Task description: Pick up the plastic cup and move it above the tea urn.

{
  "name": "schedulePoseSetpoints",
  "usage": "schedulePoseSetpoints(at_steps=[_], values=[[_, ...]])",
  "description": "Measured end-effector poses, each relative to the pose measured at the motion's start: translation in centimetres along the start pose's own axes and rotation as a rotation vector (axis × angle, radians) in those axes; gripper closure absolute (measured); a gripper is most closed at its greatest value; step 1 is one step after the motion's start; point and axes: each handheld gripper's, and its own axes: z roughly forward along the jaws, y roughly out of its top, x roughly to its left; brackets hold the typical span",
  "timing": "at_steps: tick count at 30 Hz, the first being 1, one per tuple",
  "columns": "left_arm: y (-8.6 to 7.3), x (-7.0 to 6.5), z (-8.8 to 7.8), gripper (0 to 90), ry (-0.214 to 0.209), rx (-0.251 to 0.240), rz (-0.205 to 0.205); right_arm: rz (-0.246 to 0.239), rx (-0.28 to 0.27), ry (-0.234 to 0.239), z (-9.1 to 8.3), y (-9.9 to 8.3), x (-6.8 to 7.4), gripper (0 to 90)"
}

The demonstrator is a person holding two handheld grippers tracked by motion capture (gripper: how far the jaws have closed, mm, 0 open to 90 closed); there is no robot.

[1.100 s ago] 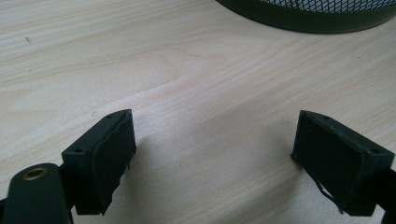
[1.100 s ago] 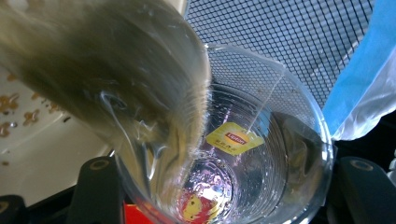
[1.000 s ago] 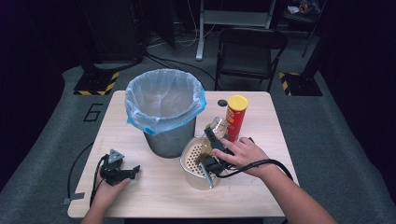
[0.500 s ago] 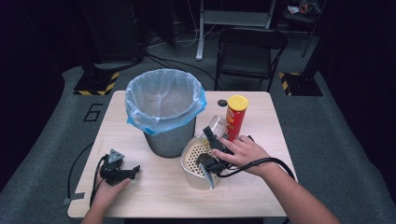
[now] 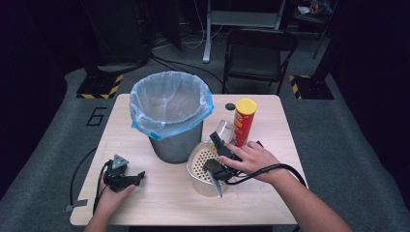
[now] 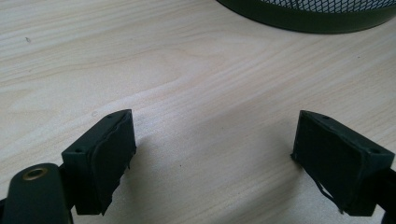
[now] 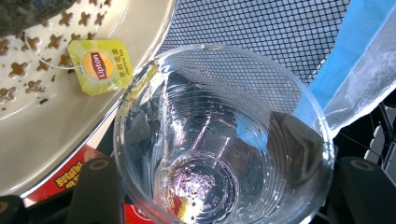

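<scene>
**Cup held over the strainer**

Nothing had moved since the earlier frame. The right gripper [image 5: 218,140] had its fingers clamped on the cup [image 7: 224,140] (tilted, beside the can [image 5: 244,121]) above the strainer [image 5: 200,162]; the left gripper [image 6: 215,158] rested on the desk [image 5: 164,193], fingers apart.

Clear ribbed plastic cup [image 7: 224,140], empty and tipped sideways, beside the perforated cream strainer [image 5: 200,162].

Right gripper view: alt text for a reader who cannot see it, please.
A clear ribbed plastic cup sits clamped between the right gripper's black jaws, mouth toward the camera. A yellow Lipton tea tag lies on the cream perforated strainer beside it, the mesh bin behind.
</scene>
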Motion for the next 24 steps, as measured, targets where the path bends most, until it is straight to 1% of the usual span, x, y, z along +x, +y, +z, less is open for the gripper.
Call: schedulePoseSetpoints(at_steps=[1, 2, 3, 5, 6, 8, 10, 15, 16, 18, 21, 24], values=[[0.0, 0.0, 0.0, 12.9, 0.0, 0.001, 0.0, 0.005, -0.003, -0.002, 0.01, 0.0, 0.01, 36.1], [0.0, 0.0, 0.0, 12.9, 0.0, 0.0, 0.0, -0.005, -0.005, 0.035, -0.02, -0.01, 0.06, 36.1], [0.0, 0.0, 0.0, 12.9, 0.0, 0.0, 0.0, 0.009, -0.002, 0.022, -0.06, 0.0, 0.17, 36.1], [0.0, 0.0, 0.0, 12.9, 0.0, 0.0, 0.0, 0.002, -0.005, 0.033, -0.08, -0.02, 0.07, 36.1], [0.0, 0.0, 0.0, 12.9, 0.0, 0.0, 0.0, 0.02, 0.002, -0.026, -0.11, -0.03, 0.02, 36.1], [0.0, 0.0, 0.0, 12.9, 0.0, 0.0, 0.0, 0.002, -0.006, -0.031, -0.09, 0.0, -0.21, 36.1], [0.0, 0.0, 0.0, 12.9, 0.0, 0.0, 0.0, 0.011, -0.002, -0.022, -0.2, 0.01, -0.08, 36.1], [0.0, 0.0, 0.0, 12.9, 0.0, 0.0, 0.0, 0.007, -0.006, -0.029, -0.21, 0.06, -0.18, 36.1], [0.0, 0.0, 0.0, 12.9, 0.0, 0.0, 0.0, -0.003, -0.01, 0.008, -0.23, 0.08, -0.15, 36.1], [0.0, 0.0, 0.0, 12.9, 0.0, 0.0, 0.0, 0.0, -0.011, 0.028, -0.27, 0.1, 0.04, 36.1], [0.0, 0.0, 0.0, 12.9, 0.0, 0.0, 0.0, -0.004, -0.008, 0.012, -0.28, 0.13, -0.1, 36.1], [0.0, 0.0, 0.0, 12.9, 0.0, 0.0, 0.0, -0.008, -0.011, 0.009, -0.3, 0.16, -0.13, 36.1]])
